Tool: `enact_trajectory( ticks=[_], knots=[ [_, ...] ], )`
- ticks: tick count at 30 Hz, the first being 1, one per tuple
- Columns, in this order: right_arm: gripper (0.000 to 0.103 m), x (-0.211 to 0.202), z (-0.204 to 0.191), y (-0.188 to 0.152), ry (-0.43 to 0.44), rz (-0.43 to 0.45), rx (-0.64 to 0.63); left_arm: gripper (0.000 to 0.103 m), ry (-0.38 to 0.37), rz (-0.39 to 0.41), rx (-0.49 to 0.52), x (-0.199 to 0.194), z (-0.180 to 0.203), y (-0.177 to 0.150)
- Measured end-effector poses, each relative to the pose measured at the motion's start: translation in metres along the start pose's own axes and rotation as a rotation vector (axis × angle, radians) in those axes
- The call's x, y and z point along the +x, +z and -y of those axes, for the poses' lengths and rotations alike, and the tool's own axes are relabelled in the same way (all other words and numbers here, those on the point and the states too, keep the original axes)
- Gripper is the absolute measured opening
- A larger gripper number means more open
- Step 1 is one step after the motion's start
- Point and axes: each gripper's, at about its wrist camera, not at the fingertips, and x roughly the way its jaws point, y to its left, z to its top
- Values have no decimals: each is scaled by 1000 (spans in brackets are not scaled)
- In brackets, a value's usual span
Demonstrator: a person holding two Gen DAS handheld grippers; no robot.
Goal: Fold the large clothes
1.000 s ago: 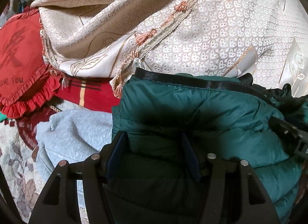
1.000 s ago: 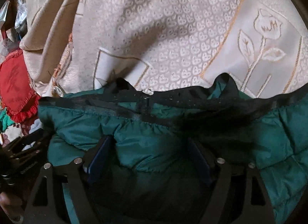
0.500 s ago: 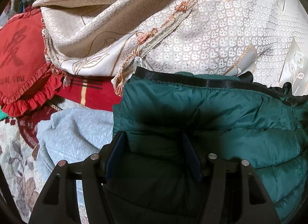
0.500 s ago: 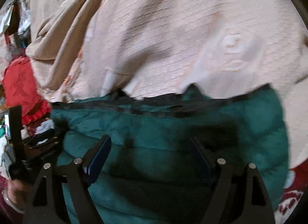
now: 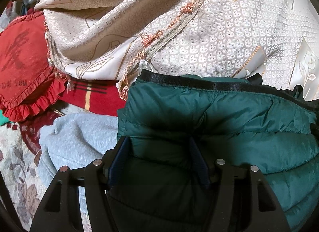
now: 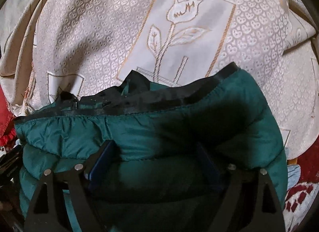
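1. The green puffer jacket [image 5: 229, 116] lies as a thick, partly folded bundle on the cream patterned cloth [image 5: 219, 32]. Its black hem band [image 5: 199, 85] runs along the far edge.
2. My left gripper [image 5: 157, 142] has its fingers at a middling width around a ridge of the quilting. The padding fills the gap and looks pinched, so I read it as holding the jacket.
3. My right gripper [image 6: 155, 146] has its fingers wide, and they have just been opening a little further. The jacket [image 6: 199, 124] sits between them, but I don't see the pads biting into it.
4. I judge the step to be squaring up this fold. To do it well, I'd keep the left side anchored and work only the right side. I'd also line the hem band up straight, since it ripples near the dark zip end [image 6: 73, 104].
5. Puffy fill springs back, so I'd press the air out along the quilt lines, not across them, before making another fold.
6. Edges: the jacket's right edge curves down to the cloth in the right view, and there is open cream cloth beyond it and behind the hem.
7. The left is crowded. A grey sweatshirt [image 5: 79, 136] touches the jacket's left edge, and a red frilled cushion [image 5: 22, 60] and a red striped blanket [image 5: 93, 98] lie just behind it.
8. I'd therefore carry any sweep right or away from me. The cloth's tasselled fringe [image 5: 147, 38] hangs close to the hem corner and could snag.
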Motion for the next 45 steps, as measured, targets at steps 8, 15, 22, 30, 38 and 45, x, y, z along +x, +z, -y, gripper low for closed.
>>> enact_trajectory(
  ticks=[8, 15, 22, 30, 38, 45],
  knots=[
    [94, -52, 6, -14, 24, 55, -11, 45, -21, -17, -19, -5, -6, -3],
    [94, -81, 23, -25, 43, 32, -4, 45, -21, -19, -34, -36, -20, -9],
    [99, -88, 16, -35, 47, 18, -2, 45, -35, -15, -78, -72, -45, -33],
    [99, -91, 8, -40, 17, -10, -37, 45, -83, 2, -108, -72, -60, -40],
    [100, -85, 3, -34, -6, -24, -58, 45, -150, -18, -143, -66, -65, -36],
    [100, -83, -3, -31, 1, -8, -68, 45, -202, -60, -166, -56, -65, -39]
  ],
)
